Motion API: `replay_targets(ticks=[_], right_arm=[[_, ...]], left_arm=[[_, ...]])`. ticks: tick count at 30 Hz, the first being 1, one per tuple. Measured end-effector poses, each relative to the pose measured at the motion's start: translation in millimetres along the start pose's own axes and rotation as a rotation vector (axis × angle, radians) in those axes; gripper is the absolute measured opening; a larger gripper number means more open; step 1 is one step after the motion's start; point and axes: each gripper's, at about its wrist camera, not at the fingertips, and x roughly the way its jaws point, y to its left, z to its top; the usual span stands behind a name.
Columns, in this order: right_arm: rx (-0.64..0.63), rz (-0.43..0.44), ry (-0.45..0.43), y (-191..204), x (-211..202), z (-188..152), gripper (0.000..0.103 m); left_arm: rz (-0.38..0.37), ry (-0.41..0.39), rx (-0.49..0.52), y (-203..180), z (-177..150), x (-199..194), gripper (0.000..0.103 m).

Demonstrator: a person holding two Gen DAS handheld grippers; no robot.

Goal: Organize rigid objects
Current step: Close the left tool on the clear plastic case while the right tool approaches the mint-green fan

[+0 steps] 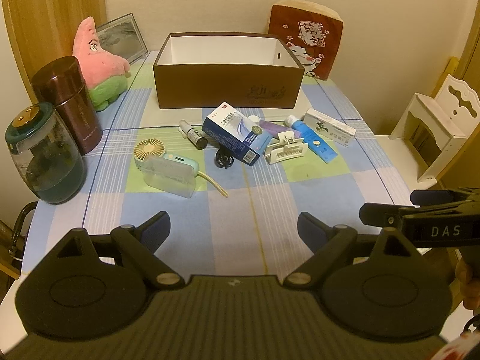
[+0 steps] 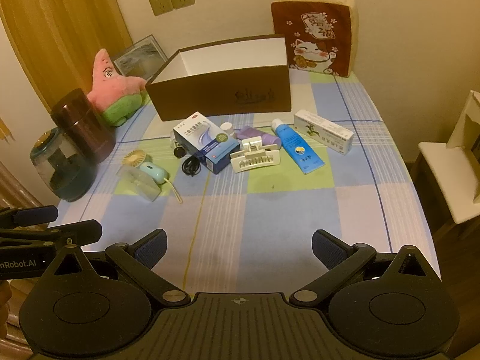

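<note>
An open brown box (image 1: 228,85) (image 2: 222,93) with a white inside stands at the back of the checked tablecloth. In front of it lie a blue medicine box (image 1: 234,133) (image 2: 207,142), a cream hair claw (image 1: 285,148) (image 2: 255,157), a blue tube (image 1: 313,141) (image 2: 295,147), a white carton (image 1: 330,126) (image 2: 322,135), a purple tube (image 2: 258,136), a dark spray bottle (image 1: 193,135), a black cable (image 1: 223,157) (image 2: 191,165) and a mini fan (image 1: 166,162) (image 2: 144,171). My left gripper (image 1: 234,228) and right gripper (image 2: 240,246) are both open and empty, over the near cloth.
A glass jar (image 1: 45,156) (image 2: 64,165) and a brown flask (image 1: 69,105) (image 2: 82,126) stand at the left. A pink star plush (image 1: 100,63) (image 2: 115,87), a picture frame (image 1: 123,37) and a cat cushion (image 1: 306,39) (image 2: 315,33) are behind. A white shelf (image 1: 435,129) stands right.
</note>
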Motion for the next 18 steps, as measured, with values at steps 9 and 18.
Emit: replay_targets(ticks=[9,18], right_arm=[[0.019,0.032,-0.015,-4.3,20.2,13.7,0.102],[0.034,0.071,-0.034,-12.1,45.2,34.7,0.102]], left_arm=[[-0.011,0.013,-0.003,9.0,15.6,19.6,0.091],[0.004,0.048,-0.026,22.6,34.0,50.5,0.091]])
